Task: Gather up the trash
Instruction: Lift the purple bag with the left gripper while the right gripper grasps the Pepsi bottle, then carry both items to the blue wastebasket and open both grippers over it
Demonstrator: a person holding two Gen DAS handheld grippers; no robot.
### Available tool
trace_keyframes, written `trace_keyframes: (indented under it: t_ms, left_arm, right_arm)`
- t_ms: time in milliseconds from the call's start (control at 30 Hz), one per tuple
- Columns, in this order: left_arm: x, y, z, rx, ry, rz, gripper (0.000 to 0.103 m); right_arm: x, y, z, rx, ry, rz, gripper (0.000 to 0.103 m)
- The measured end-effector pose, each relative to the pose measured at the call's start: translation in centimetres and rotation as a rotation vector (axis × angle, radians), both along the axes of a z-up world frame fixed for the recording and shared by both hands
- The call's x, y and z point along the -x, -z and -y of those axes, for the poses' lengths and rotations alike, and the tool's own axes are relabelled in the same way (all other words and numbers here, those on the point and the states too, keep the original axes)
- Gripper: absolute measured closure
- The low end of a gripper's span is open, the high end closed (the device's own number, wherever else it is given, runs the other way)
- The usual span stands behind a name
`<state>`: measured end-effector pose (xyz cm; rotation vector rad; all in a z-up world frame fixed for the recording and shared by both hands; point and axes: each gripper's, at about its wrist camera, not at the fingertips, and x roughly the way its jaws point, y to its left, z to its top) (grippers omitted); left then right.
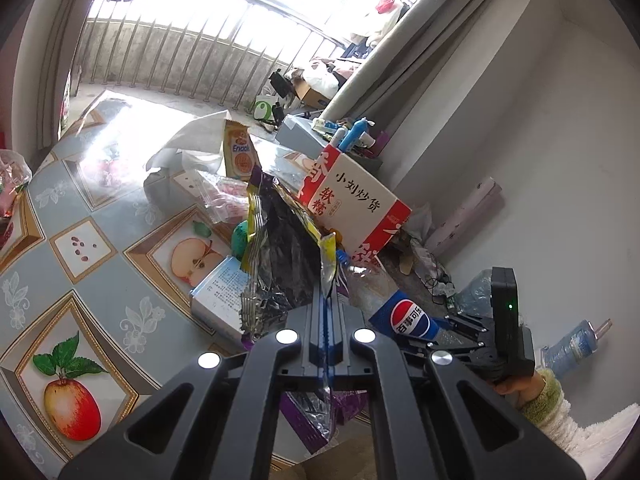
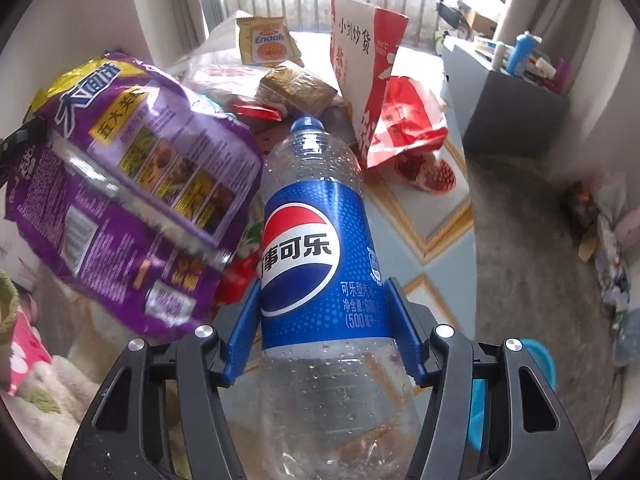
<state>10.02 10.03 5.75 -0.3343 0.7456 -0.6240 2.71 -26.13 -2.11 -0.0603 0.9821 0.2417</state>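
My left gripper (image 1: 326, 300) is shut on an empty purple and yellow snack bag (image 1: 280, 256), held up above the table; the bag also shows in the right wrist view (image 2: 132, 196) at the left. My right gripper (image 2: 324, 320) is shut on an empty clear Pepsi bottle (image 2: 316, 264) with a blue label and blue cap, pointing away from me. The bottle shows in the left wrist view (image 1: 404, 316) just right of my fingers.
The table (image 1: 100, 240) has a fruit-pattern cloth. On it lie a red and white paper box (image 1: 356, 204), an Enaak packet (image 1: 240, 156), a white box (image 1: 220, 296), tissue and clear bags. A grey cabinet (image 2: 508, 100) stands to the right. A blue bin (image 2: 536, 360) shows below.
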Motion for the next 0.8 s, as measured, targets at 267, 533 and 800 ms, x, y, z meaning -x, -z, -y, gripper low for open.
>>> trace_keyframes:
  t_ms: [267, 533, 800]
  left_arm:
    - [2.3, -3.7, 2.7, -0.036, 0.095, 0.063, 0.103]
    - [5.2, -7.0, 9.5, -0.138, 0.233, 0.114, 0.103]
    - [6.6, -10.2, 18.8, -0.186, 0.39, 0.196, 0.103]
  right_arm:
    - [6.2, 1.1, 2.9, -0.348, 0.169, -0.032, 0.048]
    - [12.8, 0.6, 7.6, -0.594, 0.306, 0.06, 0.049]
    - [16.7, -0.6, 13.8, -0.706, 0.447, 0.199, 0.049]
